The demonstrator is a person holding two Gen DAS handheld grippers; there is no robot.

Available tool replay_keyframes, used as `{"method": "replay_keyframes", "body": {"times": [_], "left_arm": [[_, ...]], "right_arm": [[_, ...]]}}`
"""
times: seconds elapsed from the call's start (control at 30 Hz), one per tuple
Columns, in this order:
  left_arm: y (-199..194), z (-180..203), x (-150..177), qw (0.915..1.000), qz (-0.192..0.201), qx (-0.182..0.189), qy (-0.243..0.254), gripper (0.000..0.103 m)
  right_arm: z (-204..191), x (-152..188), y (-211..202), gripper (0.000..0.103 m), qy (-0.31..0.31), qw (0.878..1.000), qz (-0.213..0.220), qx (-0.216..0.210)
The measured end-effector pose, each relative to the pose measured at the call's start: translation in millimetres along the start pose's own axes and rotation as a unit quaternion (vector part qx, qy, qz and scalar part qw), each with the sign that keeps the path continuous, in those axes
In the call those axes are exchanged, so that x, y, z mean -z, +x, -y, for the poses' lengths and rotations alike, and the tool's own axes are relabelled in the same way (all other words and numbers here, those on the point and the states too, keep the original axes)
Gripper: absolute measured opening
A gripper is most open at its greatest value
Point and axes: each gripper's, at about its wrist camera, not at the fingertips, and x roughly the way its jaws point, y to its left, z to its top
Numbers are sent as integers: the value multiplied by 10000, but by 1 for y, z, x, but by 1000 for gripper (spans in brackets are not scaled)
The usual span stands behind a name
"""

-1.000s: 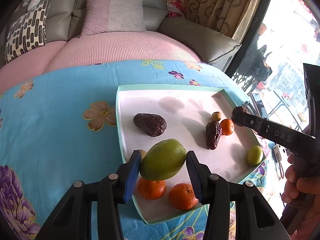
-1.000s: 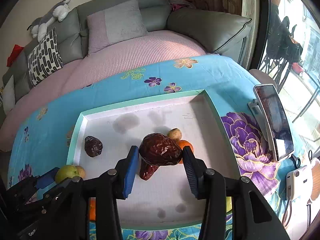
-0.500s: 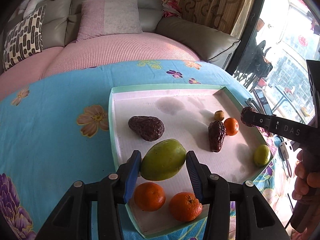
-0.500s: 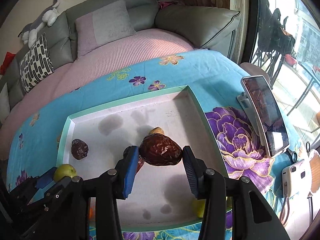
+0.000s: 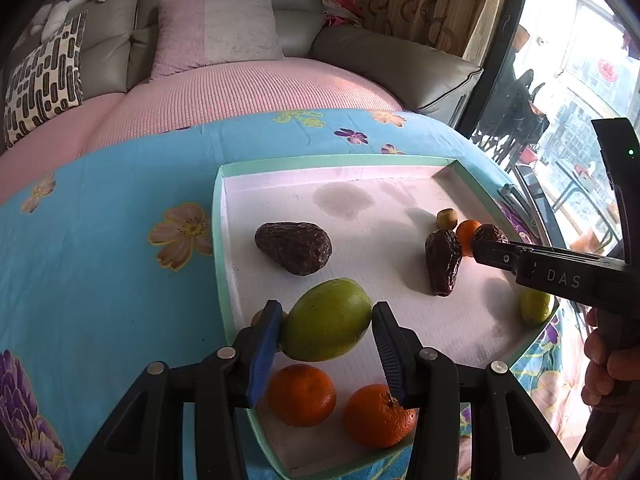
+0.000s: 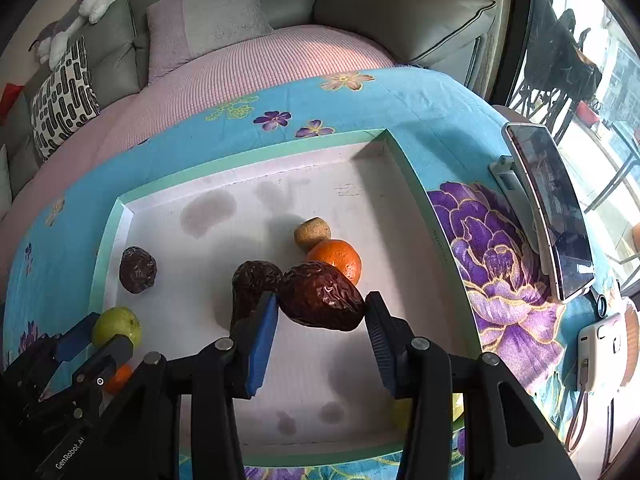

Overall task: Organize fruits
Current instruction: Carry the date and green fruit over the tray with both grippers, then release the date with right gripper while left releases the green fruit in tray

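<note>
A white tray with a green rim point(image 5: 218, 216) point(image 6: 424, 208) lies on the blue flowered cloth. My left gripper point(image 5: 325, 322) is shut on a green mango point(image 5: 326, 319) above the tray's near left corner. Two oranges point(image 5: 302, 394) sit below it, and a dark wrinkled fruit point(image 5: 294, 246) lies just beyond. My right gripper point(image 6: 322, 310) is shut on a dark wrinkled date point(image 6: 322, 296) low over the tray's middle. Touching or just behind it are another dark date point(image 6: 254, 280), an orange point(image 6: 336, 260) and a small tan fruit point(image 6: 312, 232).
A phone on a stand point(image 6: 548, 208) and a white device with a cable point(image 6: 600, 348) sit right of the tray. A small green fruit point(image 5: 534, 306) lies in the tray's near right corner. A pink and grey sofa with cushions point(image 5: 216, 28) stands behind. A hand point(image 5: 608, 356) grips the right tool.
The right gripper has carried its date down and forward, close to the date and orange in the tray. The left gripper still holds the mango, shifted slightly forward.
</note>
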Motion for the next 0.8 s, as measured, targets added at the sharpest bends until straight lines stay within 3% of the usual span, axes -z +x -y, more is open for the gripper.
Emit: {"method": "replay_keyframes", "body": {"times": [0.27, 0.8], "left_arm": [[-1, 0, 1, 10000, 8, -3, 17, 49], [11, 0, -10, 9999, 101, -113, 72, 49]], "right_arm": [[-4, 4, 15, 47, -85, 9996, -265, 45], [-8, 5, 19, 47, -172, 9991, -355, 120]]}}
